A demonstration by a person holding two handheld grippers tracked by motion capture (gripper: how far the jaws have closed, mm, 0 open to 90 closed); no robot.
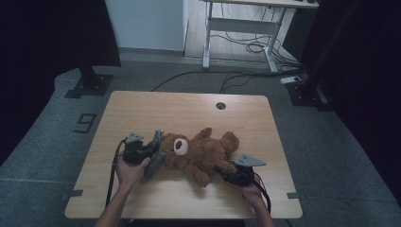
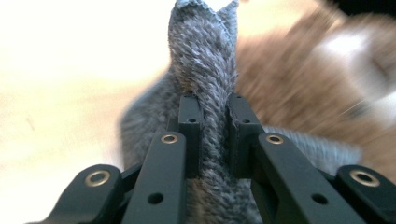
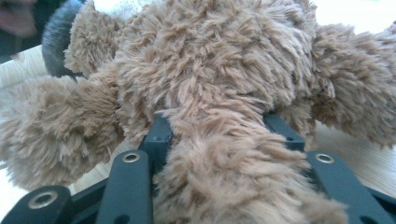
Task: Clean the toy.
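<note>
A brown teddy bear (image 1: 203, 151) lies on its back on the wooden table (image 1: 189, 106), head toward the left. A grey fuzzy cloth piece (image 1: 157, 152) hangs beside the bear's head, and my left gripper (image 1: 152, 150) is shut on it. In the left gripper view the grey cloth (image 2: 203, 60) is pinched between the jaws of the left gripper (image 2: 214, 126), with the bear's head (image 2: 303, 79) blurred just behind. My right gripper (image 1: 223, 171) is shut on the bear's leg (image 3: 224, 172). That gripper (image 3: 224, 133) has its jaws pressed on both sides of the leg, below the bear's body (image 3: 210, 60).
A round cable hole (image 1: 221, 105) sits near the table's far edge. Beyond the table are a white desk frame (image 1: 241, 28), cables on the floor (image 1: 246, 75) and dark stands (image 1: 90, 80) at the left and right.
</note>
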